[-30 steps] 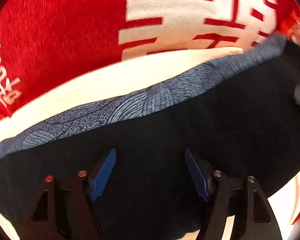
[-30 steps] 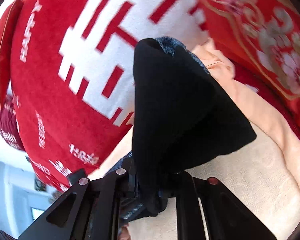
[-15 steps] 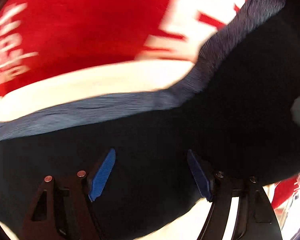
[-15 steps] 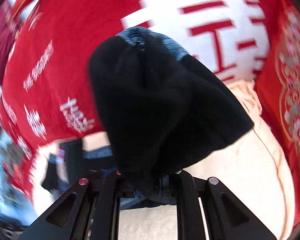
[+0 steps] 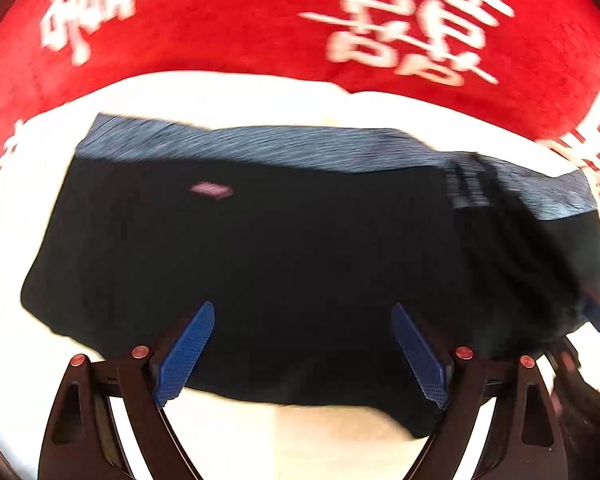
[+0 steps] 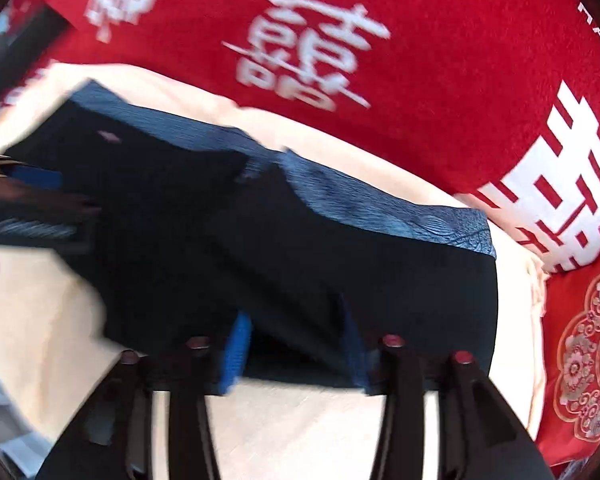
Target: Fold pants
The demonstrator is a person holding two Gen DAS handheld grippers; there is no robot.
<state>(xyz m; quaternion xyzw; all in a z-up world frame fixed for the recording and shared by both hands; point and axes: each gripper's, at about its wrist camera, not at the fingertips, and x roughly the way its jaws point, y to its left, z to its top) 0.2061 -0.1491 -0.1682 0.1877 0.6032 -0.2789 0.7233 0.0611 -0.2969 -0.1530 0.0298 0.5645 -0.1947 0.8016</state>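
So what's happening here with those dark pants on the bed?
A person is folding black pants with a gray-blue waistband, using a handheld tool in each hand. The pants lie flat on a cream sheet beside a red blanket. The left tool and right tool have just been opening; neither grips the cloth.

Right tongs [image 6: 296,344] just opened over black pants [image 6: 284,248].

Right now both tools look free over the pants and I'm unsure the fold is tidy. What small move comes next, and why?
Probably bring the right tool, whose jaws have just been opening with nothing pinched, to the raised flap by the blue waistband and press it flat. The pants lie folded on the cream sheet, but that edge looks uneven. The left tool is open too.
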